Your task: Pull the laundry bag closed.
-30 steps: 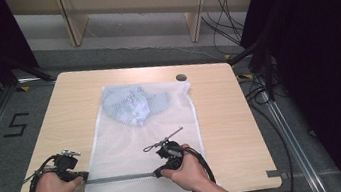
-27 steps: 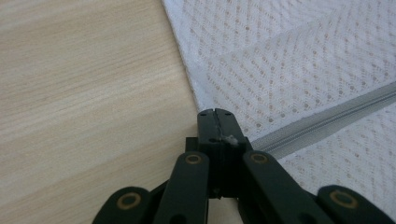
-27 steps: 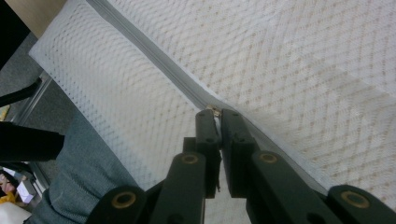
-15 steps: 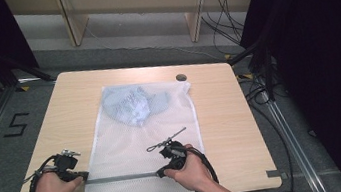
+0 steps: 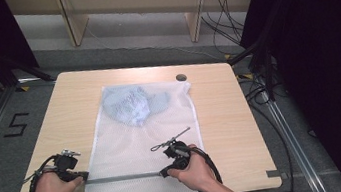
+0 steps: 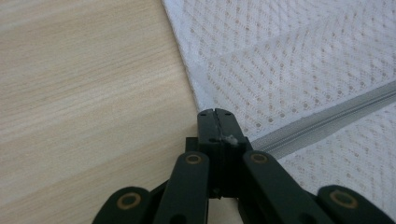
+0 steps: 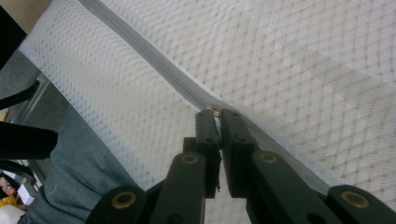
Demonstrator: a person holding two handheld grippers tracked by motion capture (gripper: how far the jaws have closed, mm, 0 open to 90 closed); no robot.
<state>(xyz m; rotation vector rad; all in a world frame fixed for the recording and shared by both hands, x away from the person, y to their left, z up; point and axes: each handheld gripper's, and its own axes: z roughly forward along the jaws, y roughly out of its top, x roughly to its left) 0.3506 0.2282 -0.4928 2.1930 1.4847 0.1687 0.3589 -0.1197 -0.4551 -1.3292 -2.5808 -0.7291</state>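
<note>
A white mesh laundry bag (image 5: 135, 146) lies flat on the wooden table (image 5: 227, 118), with a light blue garment (image 5: 129, 104) inside its far end. A grey zipper (image 5: 124, 177) runs across the bag near the front edge. At the zipper's left end my left gripper (image 5: 85, 175) is shut on the bag's edge; in the left gripper view its jaws (image 6: 215, 114) are closed where the zipper (image 6: 327, 119) meets the seam. My right gripper (image 5: 165, 172) is shut on the zipper pull (image 7: 214, 110), partway along the zipper (image 7: 140, 51).
A small dark round hole (image 5: 181, 77) sits near the table's far edge, beside the bag's corner. The bag's near end hangs over the front edge above the person's grey trouser leg (image 7: 79, 177). Black drapes (image 5: 324, 54) stand to the right.
My right gripper has slid a little to the right along the zipper with the pull in it. The left gripper has stayed in place.
</note>
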